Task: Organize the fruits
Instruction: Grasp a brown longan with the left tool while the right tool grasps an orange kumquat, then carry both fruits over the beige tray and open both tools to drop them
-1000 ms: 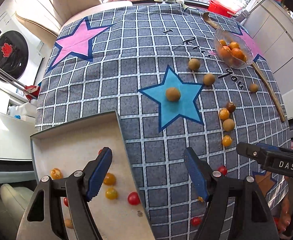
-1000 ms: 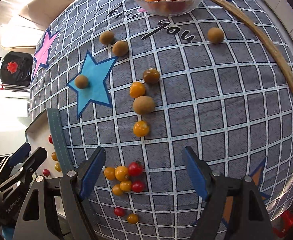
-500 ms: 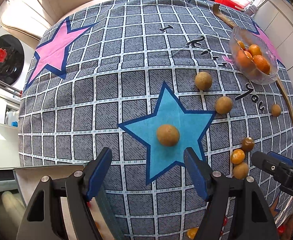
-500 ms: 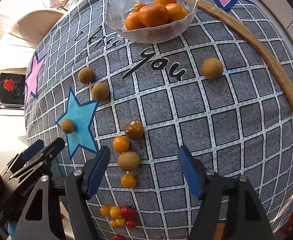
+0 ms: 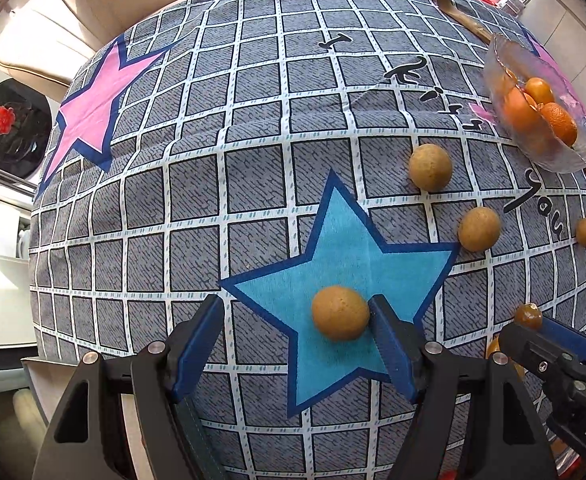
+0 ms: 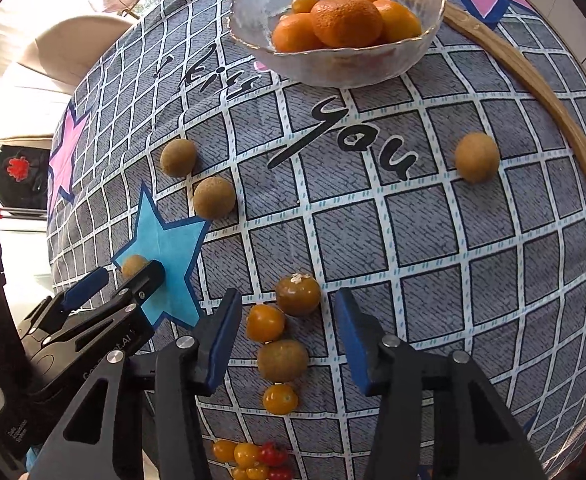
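Left wrist view, left to right: pink star (image 5: 89, 108), printed script "I kiss you" on checked cloth (image 5: 253, 120), left gripper (image 5: 297, 346) spread wide around tan round fruit (image 5: 340, 312) on blue star (image 5: 345, 280), right pad touching it, left pad well clear. Right wrist view: "GenRobot.AI" partly legible on neighbouring tool, right gripper (image 6: 287, 334) closing, pads either side of orange tomato (image 6: 265, 322) and brown fruit (image 6: 298, 294), not yet pressing; glass bowl (image 6: 413, 52) of oranges beyond.

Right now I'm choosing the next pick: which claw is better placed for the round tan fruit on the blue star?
Left claw: open, straddling the round tan fruit. Right claw is closing around other fruits.
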A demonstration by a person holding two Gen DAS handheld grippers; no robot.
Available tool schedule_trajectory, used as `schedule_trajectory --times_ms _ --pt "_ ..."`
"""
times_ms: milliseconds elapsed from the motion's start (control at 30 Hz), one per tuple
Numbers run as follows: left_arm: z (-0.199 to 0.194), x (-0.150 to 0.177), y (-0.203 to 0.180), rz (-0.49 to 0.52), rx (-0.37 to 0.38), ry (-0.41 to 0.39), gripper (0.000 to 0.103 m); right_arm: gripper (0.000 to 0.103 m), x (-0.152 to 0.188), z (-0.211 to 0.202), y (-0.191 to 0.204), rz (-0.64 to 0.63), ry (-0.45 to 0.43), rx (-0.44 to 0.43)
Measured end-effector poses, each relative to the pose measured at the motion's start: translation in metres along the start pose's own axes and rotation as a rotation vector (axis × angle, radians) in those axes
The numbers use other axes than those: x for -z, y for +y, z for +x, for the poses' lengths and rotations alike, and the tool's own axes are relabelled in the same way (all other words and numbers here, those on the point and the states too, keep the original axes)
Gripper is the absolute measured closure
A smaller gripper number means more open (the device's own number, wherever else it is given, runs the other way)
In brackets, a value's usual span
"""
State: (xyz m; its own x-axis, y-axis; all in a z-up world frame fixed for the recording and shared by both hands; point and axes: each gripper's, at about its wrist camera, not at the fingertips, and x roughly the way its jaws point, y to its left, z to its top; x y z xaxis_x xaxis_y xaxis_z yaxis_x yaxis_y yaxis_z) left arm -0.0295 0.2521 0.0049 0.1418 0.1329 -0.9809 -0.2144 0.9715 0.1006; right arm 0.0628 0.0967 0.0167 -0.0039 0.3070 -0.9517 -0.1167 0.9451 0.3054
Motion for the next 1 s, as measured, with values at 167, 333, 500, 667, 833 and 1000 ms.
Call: schedule_trajectory --times_ms 167,333,500,667,833,1000 --pt "0.001 -0.001 -0.009 0.008 -0.008 -0.011 0.037 0.078 0.004 0.003 0.010 -0.034 0.002 0.019" --pt "-0.007 0.001 -0.015 0.012 0.017 -0.018 0.075 0.085 0.004 0.001 0.008 -0.036 -0.005 -0.005" --pt "-0.024 0.022 -0.008 0.016 0.061 -0.042 0.075 0.091 0.008 -0.011 0.001 -0.044 -0.024 -0.032" --pt "-0.046 0.046 0.004 0.019 0.088 -0.072 0.075 0.091 0.015 -0.023 -0.005 -0.048 -0.038 -0.046" --pt "-0.066 0.076 0.012 0.002 0.100 -0.077 0.075 0.090 0.020 -0.025 -0.006 -0.053 -0.028 -0.065" --pt "-0.067 0.088 0.022 0.000 0.099 -0.065 0.075 0.072 0.013 -0.015 0.003 -0.086 -0.043 0.003"
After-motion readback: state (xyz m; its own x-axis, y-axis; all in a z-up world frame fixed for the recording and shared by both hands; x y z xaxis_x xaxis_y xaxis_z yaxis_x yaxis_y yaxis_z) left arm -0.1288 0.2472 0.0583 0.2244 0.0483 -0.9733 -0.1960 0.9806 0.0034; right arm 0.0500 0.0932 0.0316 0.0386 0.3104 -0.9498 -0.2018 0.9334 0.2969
